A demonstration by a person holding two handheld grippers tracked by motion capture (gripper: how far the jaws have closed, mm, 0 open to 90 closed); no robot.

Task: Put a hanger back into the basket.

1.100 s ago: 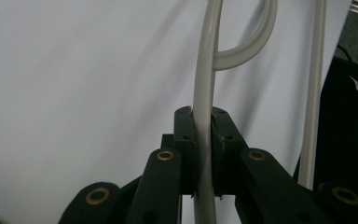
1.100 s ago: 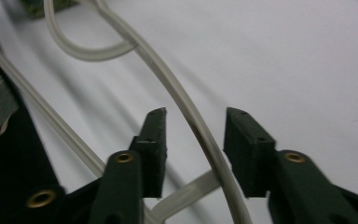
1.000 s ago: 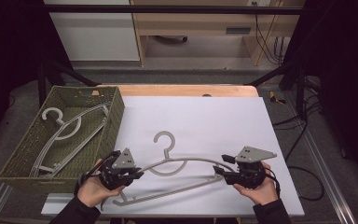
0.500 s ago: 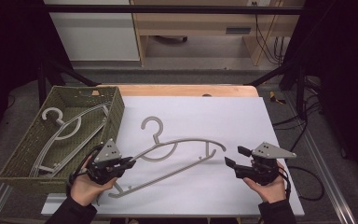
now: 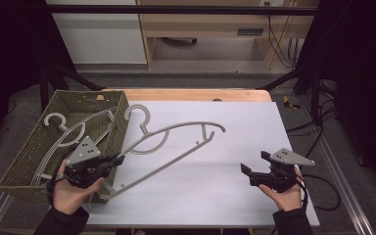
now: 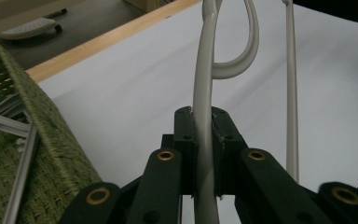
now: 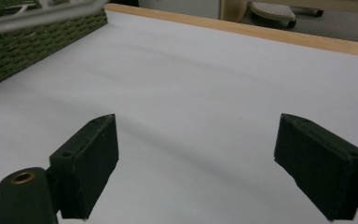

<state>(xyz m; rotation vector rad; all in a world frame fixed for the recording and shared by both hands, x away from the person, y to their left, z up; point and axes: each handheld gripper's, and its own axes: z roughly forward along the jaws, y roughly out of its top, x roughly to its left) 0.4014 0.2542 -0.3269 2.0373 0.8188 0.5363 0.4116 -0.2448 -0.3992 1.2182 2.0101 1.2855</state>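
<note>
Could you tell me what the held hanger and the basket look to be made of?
Hanger: likely moulded plastic, pale grey and smooth with a soft sheen; the left gripper view shows a rounded, seamless bar between the jaws. Painted metal can't be ruled out.
Basket: woven olive-green fibre, matte; the left gripper view shows a regular plaited weave. Whether natural or synthetic is unclear.

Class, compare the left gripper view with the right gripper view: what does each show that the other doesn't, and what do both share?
The left gripper view alone: the left gripper with its fingers shut on the grey hanger, and hangers lying inside the basket. The right gripper view alone: the right gripper wide open, nothing between its fingers. Both: the white table sheet, its wooden edge, and the green woven basket.
</note>
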